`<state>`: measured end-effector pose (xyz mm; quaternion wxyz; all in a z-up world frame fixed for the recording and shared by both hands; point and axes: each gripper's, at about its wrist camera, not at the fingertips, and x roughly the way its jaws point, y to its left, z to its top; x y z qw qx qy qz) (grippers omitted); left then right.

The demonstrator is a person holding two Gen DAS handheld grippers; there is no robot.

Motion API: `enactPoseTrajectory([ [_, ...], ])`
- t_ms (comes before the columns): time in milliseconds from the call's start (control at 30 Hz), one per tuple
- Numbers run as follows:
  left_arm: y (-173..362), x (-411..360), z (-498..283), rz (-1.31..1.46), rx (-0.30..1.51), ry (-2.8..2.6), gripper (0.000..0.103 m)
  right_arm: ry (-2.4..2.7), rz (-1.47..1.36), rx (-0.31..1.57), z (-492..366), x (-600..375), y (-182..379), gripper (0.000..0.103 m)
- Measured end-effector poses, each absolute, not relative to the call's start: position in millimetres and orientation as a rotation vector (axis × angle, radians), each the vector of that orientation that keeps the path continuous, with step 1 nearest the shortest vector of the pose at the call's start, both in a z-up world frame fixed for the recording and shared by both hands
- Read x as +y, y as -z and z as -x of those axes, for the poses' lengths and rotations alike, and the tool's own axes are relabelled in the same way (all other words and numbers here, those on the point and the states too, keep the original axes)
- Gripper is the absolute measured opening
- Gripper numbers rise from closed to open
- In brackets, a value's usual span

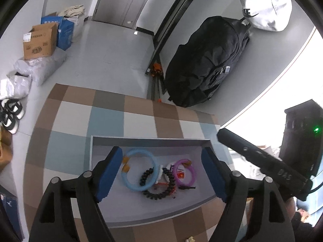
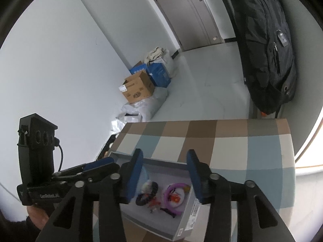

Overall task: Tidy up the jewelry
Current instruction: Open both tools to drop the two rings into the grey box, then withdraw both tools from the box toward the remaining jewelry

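Observation:
A shallow grey box [image 1: 145,141] [image 2: 187,219] sits on a checked tablecloth. Inside lie a light blue bangle [image 1: 129,177], a purple bangle [image 1: 189,178] [image 2: 168,199], a black beaded bracelet [image 1: 161,194] [image 2: 145,198] and small red and white pieces. My left gripper [image 1: 162,173] hovers over the box, open, its blue pads apart on either side of the jewelry without touching it. My right gripper [image 2: 163,178] is open above the same box, nothing between its fingers. Each gripper shows in the other's view at the edge.
The checked tablecloth [image 1: 105,119] [image 2: 232,151] covers the table. On the floor beyond are cardboard and blue boxes [image 1: 40,40] [image 2: 137,86] and white bags. A black backpack [image 1: 206,60] [image 2: 266,46] and a white bag [image 1: 264,4] hang by the wall.

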<state>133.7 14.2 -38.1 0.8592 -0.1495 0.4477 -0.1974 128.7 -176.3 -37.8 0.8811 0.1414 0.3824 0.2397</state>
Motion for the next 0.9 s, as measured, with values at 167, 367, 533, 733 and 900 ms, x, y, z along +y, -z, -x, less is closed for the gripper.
enactPoseTrajectory([
  [167,40,13,-132,0.282,0.939,0.377,0.077,-0.502,-0.288,0.793,-126,-176,38,0.068],
  [367,35,10,-125,0.207,0.907,0.321,0.077,-0.517,-0.275,0.783,-120,-175,35,0.083],
  [533,33,10,-117,0.173,0.896,0.285,0.077,-0.513,-0.271,0.771,-112,-175,34,0.095],
  [733,27,10,-102,0.152,0.87,0.249,0.078,-0.498,-0.258,0.748,-97,-178,32,0.103],
  [900,24,9,-89,0.141,0.852,0.22,0.084,-0.484,-0.231,0.735,-81,-180,29,0.103],
])
